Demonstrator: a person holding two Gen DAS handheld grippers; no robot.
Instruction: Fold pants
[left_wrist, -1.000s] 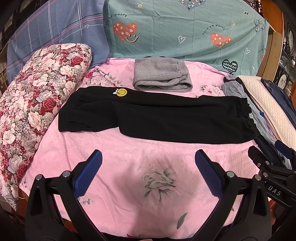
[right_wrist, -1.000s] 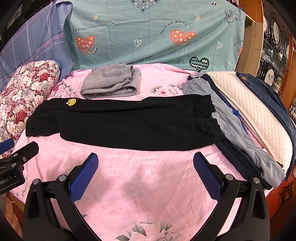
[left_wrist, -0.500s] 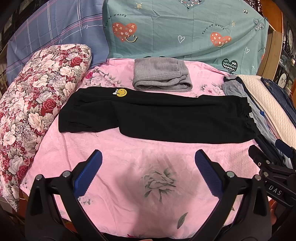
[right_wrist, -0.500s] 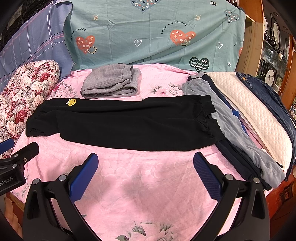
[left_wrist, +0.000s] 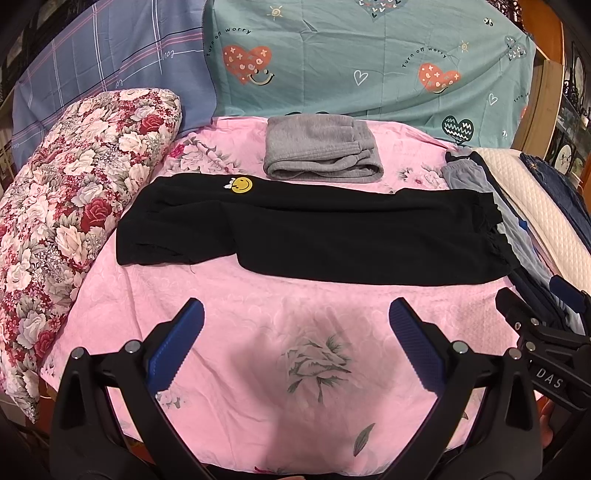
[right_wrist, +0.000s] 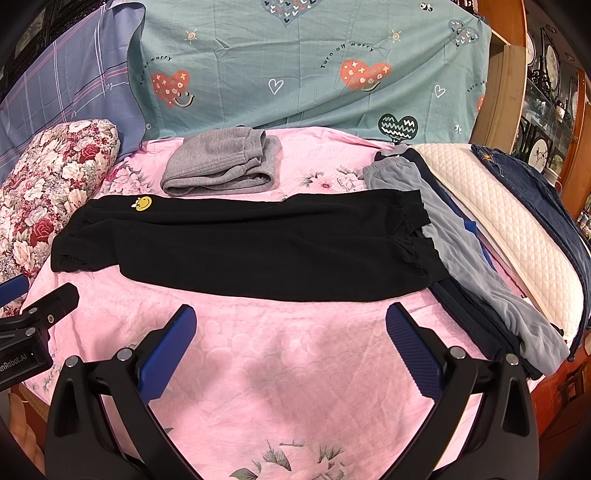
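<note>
Black pants with a yellow smiley patch lie flat across the pink bed, legs laid one on the other, waist to the left and cuffs to the right; they also show in the right wrist view. My left gripper is open and empty, hovering over bare sheet in front of the pants. My right gripper is open and empty, also in front of the pants. Each gripper shows at the other view's edge.
Folded grey pants lie behind the black pair. A floral pillow lies at the left. A pile of grey, navy and denim garments with a quilted cream piece lies at the right. Patterned sheets hang behind.
</note>
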